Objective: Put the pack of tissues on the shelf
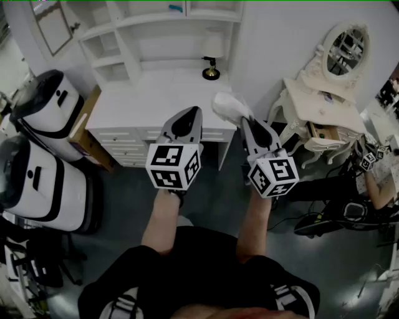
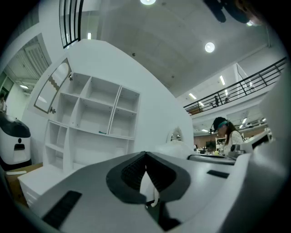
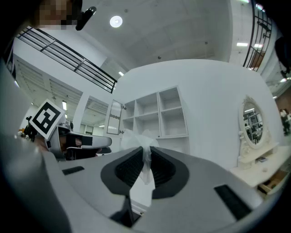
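Currently right gripper [image 1: 248,119] fingers [image 3: 128,167] pinch the wrapper edge of the pack of tissues [image 1: 229,104]. Only head view shows the pack's place: in the air by the white surface's [image 1: 137,103] right edge, short of the shelf [image 1: 156,25]. Left gripper [image 1: 191,112] view: fingers [image 2: 129,172] pressed together, nothing between.

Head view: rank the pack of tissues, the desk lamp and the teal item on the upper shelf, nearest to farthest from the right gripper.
1. pack of tissues, pinched in the jaws of the right gripper.
2. desk lamp, ahead at the back of the desk.
3. teal item, up on the shelf, beyond the lamp.
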### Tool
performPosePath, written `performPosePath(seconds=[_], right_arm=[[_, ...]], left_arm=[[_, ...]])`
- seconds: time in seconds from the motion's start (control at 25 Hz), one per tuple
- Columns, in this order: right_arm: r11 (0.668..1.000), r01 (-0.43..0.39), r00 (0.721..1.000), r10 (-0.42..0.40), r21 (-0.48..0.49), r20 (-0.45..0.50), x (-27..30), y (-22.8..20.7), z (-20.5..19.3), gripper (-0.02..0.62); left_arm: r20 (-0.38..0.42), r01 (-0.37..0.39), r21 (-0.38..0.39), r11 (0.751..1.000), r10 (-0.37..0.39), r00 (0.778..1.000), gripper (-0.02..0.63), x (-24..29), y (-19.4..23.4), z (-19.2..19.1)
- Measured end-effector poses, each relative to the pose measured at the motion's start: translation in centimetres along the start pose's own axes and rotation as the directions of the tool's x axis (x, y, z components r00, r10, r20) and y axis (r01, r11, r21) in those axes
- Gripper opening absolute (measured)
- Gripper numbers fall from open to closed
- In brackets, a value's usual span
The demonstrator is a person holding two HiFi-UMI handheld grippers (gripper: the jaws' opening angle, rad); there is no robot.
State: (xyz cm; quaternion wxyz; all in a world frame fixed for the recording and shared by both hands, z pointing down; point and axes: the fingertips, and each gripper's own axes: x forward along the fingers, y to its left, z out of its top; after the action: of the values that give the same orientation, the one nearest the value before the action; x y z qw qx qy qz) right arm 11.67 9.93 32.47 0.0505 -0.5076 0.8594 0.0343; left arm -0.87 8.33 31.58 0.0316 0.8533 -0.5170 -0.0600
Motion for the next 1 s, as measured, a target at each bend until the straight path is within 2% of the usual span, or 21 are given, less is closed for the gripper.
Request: performPosePath(seconds=[0.2,0.36,0.56,0.84,1.0], right_arm=[[1.000,-0.014,1.000,0.014,0.004,0.000,-0.7,0.0,-0.3,0.051],[1.000,-0.027,1.000,0.027,0.002,0.001,-0.9,0.1,-0.4,0.051],[1.000,-0.011,1.000,0.011,-0.016,0.013,-0.9,-0.4,-0.2,0.051],[0.998,-0.040,0.999,0.039,0.041,0.014,-1.2,-0.7,-0.8,0.051],[0.997,-0.052,0.999,0.052,0.057,0.008,-0.5,-0.2,-1.7,0.051]], left_arm=[[0.000,0.010,-0.017,1.000,-0.010,1.000,0.011,-0.4,-0.9,-0.3],[-0.003,-0.033,0.047,0.998,0.033,0.999,0.011,-0.9,-0.9,-0.4],[-0.001,-0.022,0.032,0.999,0.022,1.000,0.011,-0.6,-1.4,-0.3],[-0.023,-0.024,0.024,0.999,0.025,0.999,0.011,-0.7,-2.0,-0.9],[-0.047,-0.054,0.019,0.998,0.054,0.997,0.011,-0.8,-0.1,-1.9]])
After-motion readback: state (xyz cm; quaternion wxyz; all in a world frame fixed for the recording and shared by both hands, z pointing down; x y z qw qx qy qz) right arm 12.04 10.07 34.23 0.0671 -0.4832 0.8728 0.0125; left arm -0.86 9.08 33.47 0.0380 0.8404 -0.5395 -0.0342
